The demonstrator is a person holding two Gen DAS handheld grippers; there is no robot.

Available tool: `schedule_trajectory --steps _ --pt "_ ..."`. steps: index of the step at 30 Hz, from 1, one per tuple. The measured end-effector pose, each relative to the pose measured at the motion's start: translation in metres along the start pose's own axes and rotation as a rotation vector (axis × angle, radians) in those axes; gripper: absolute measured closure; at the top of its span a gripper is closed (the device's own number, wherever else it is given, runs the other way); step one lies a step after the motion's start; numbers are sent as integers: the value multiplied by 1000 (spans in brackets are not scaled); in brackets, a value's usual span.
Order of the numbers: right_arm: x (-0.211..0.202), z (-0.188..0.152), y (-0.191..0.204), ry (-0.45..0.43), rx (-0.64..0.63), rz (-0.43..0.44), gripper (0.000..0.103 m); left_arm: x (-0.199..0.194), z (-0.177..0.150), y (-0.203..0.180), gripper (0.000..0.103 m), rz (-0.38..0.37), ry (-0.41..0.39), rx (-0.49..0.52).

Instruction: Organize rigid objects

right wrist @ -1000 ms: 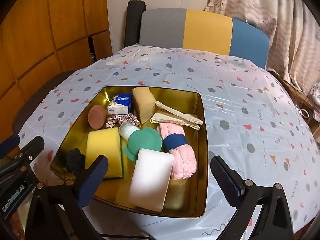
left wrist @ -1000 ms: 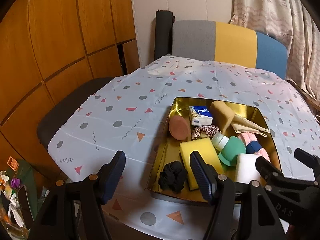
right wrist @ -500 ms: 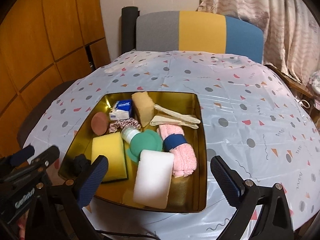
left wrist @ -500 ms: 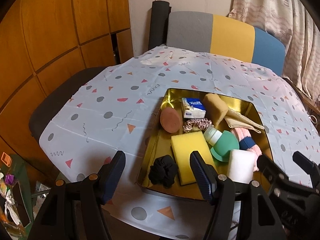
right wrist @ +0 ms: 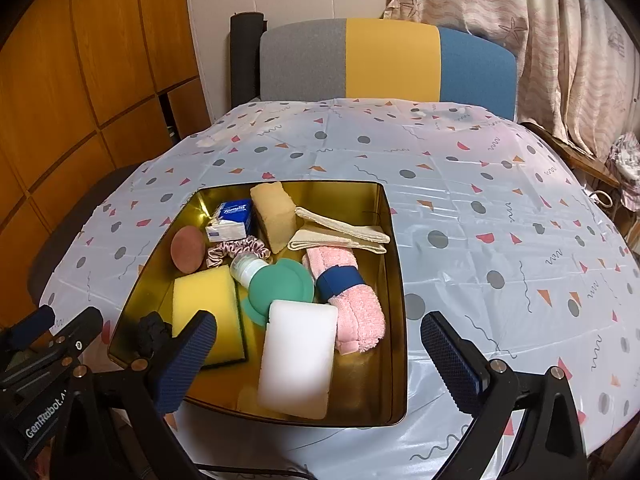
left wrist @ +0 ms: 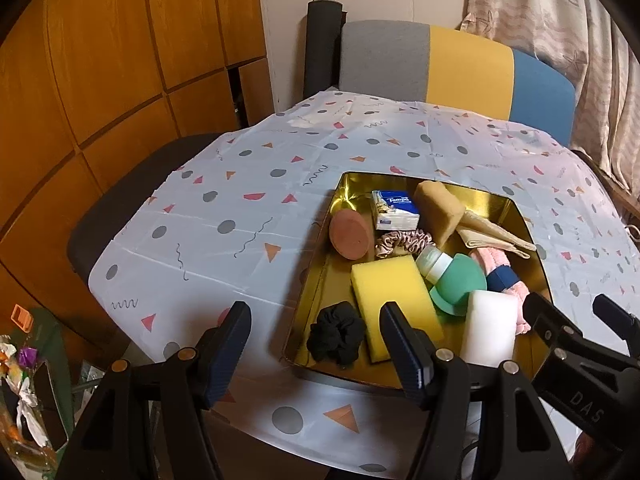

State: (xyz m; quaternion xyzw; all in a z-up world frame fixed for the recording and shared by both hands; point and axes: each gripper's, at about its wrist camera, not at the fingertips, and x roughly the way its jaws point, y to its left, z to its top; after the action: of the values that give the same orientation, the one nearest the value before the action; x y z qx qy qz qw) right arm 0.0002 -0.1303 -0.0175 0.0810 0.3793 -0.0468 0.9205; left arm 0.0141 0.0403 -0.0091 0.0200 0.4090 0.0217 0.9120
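You can read "Tempo" on the blue-and-white tissue pack [left wrist: 395, 209] in the tray. "DAS" is embossed on the right gripper [left wrist: 582, 402] at lower right, and "GenRobot.A" is printed on the left gripper [right wrist: 44, 412] at lower left.

Wood-panelled wall [right wrist: 80, 92] left, tricolour chair back [right wrist: 384, 60] behind, patterned curtain [right wrist: 560, 40] right.

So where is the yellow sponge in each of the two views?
Left wrist view: the yellow sponge lies in the near part of the gold tray, lower centre of the picture.
Right wrist view: the yellow sponge lies at the tray's near left, lower left.
Shared landmark: the black scrunchie beside its left edge.
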Motion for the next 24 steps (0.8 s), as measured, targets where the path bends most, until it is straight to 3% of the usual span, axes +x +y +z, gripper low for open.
schedule_trajectory --steps 24 --pt "4 -1 -1 18 15 5 0 -1 -2 -4 35 -19 -1 20"
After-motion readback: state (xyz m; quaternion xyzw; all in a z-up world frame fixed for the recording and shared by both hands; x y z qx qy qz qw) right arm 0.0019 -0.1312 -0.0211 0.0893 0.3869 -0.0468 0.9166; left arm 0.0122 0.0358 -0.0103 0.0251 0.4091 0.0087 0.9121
